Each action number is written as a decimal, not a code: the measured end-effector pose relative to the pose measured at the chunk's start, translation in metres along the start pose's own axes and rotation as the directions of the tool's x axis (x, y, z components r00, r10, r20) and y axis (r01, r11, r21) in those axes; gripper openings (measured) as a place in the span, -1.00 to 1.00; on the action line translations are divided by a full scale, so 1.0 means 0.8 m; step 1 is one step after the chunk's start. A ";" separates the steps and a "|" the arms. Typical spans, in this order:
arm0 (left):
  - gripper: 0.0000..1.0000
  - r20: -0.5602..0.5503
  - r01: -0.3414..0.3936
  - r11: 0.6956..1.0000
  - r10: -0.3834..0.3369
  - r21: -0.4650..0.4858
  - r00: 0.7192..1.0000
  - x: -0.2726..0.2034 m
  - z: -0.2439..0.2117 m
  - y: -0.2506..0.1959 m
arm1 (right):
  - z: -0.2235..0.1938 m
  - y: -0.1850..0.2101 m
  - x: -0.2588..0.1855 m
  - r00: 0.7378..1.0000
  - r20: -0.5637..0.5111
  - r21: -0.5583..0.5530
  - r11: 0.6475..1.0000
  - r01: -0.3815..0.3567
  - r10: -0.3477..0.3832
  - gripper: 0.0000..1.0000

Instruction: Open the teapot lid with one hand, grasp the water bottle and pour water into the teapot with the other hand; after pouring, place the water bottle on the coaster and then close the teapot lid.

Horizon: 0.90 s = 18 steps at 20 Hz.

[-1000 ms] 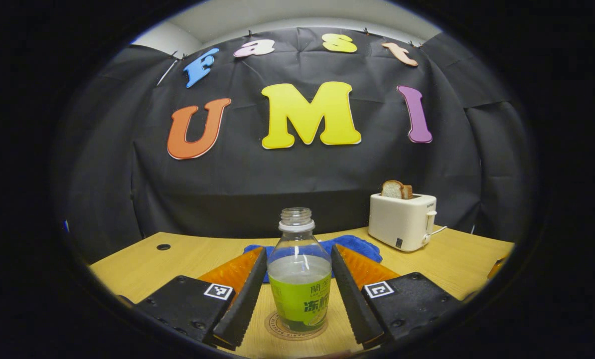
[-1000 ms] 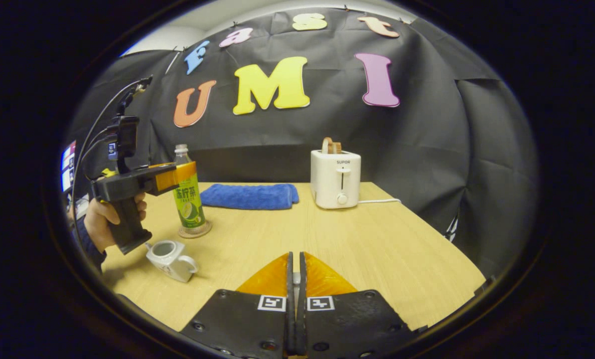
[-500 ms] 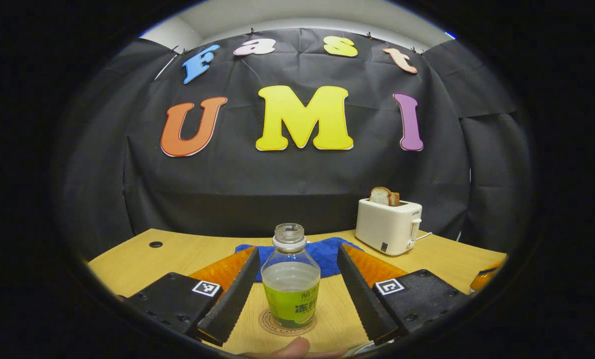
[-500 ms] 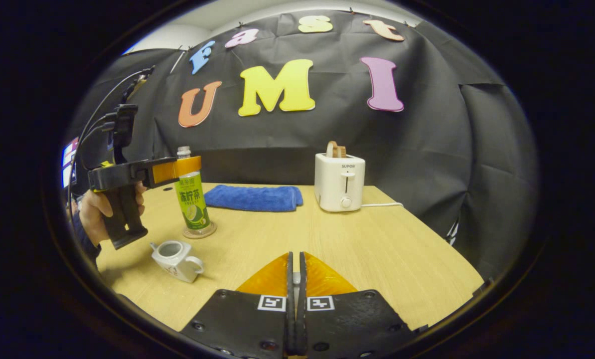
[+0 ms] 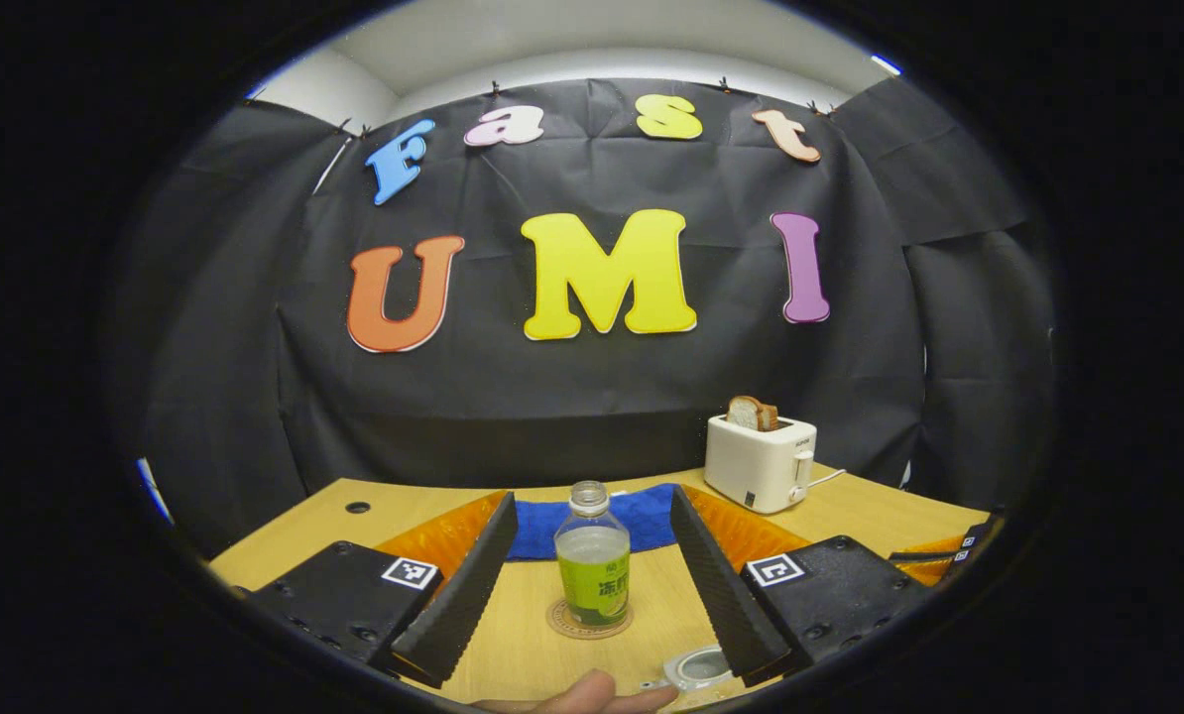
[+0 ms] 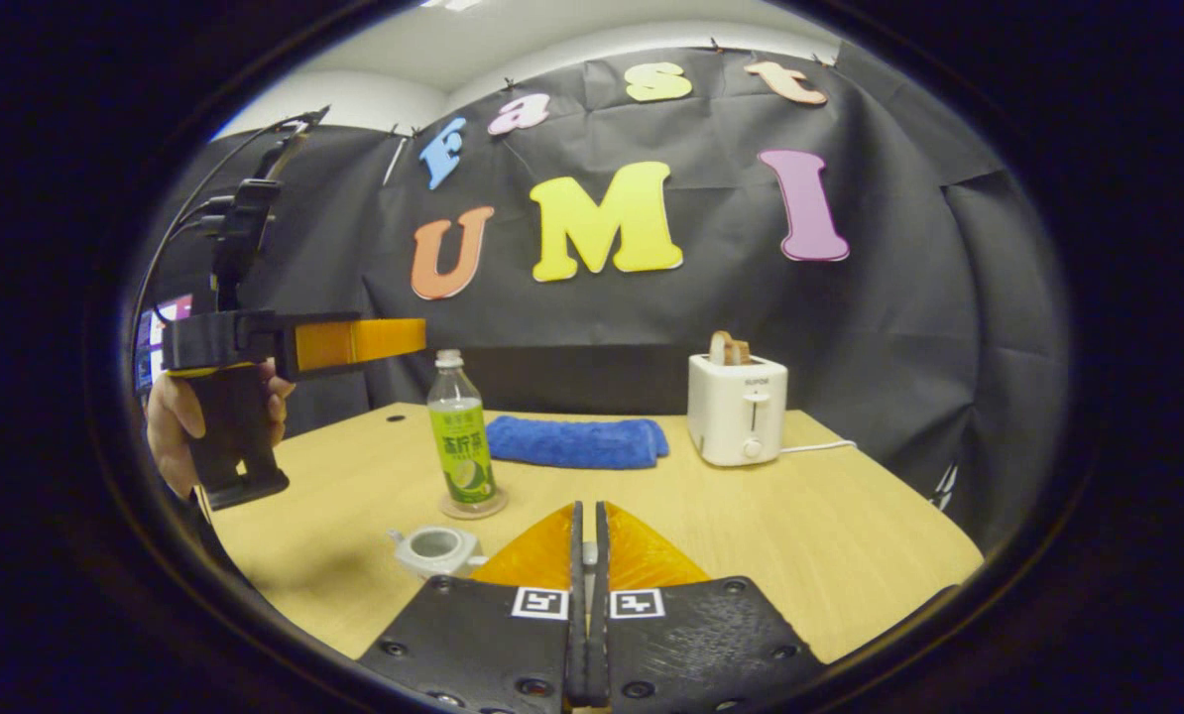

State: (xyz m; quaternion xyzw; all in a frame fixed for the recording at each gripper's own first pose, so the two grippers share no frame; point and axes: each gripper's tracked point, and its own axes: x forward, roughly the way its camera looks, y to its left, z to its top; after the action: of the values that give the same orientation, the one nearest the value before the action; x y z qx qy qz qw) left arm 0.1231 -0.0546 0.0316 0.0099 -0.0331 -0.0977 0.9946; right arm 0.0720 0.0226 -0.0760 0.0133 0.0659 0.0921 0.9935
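Water bottle [image 5: 593, 575] stood uncapped on the coaster [image 5: 589, 623], ahead of the left gripper [image 5: 592, 565], whose fingers were spread wide and clear of it.
Beyond lay a blue towel [image 5: 602, 518] and a toaster [image 5: 760, 461] on the worktop [image 6: 830, 555]; the lidless teapot [image 6: 435, 548] sat just left of the right gripper [image 6: 586, 555], fingers pressed together.

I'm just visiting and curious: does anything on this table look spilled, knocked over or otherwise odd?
Nothing looks spilled or knocked over. The uncapped water bottle stands upright on its coaster, and the teapot sits open beside it with no lid on. The blue towel lies folded by the toaster.
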 end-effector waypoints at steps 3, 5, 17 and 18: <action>0.93 -0.030 -0.003 1.000 0.003 -0.001 1.000 -0.040 -0.008 -0.002 | 0.014 0.026 0.010 0.998 0.026 0.014 0.999 -0.052 0.052 -0.99; 0.94 -0.041 -0.001 1.000 0.000 -0.008 0.999 -0.063 -0.010 0.001 | 0.021 0.046 0.016 0.996 0.039 0.028 0.996 -0.087 0.086 -0.99; 0.92 0.006 -0.074 0.996 0.074 -0.045 0.997 -0.159 0.005 0.071 | 0.026 0.147 0.056 0.972 0.088 0.016 0.975 -0.221 0.218 -0.99; 0.93 0.005 -0.074 0.996 0.075 -0.049 0.997 -0.161 0.005 0.073 | 0.022 0.151 0.059 0.971 0.088 0.013 0.974 -0.224 0.222 -0.99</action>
State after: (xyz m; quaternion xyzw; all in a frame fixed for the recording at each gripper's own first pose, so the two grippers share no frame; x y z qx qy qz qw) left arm 0.0078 0.0279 0.0292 -0.0158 -0.0343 -0.0614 0.9974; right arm 0.0980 0.1500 -0.0600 0.0358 0.0222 0.2018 0.9785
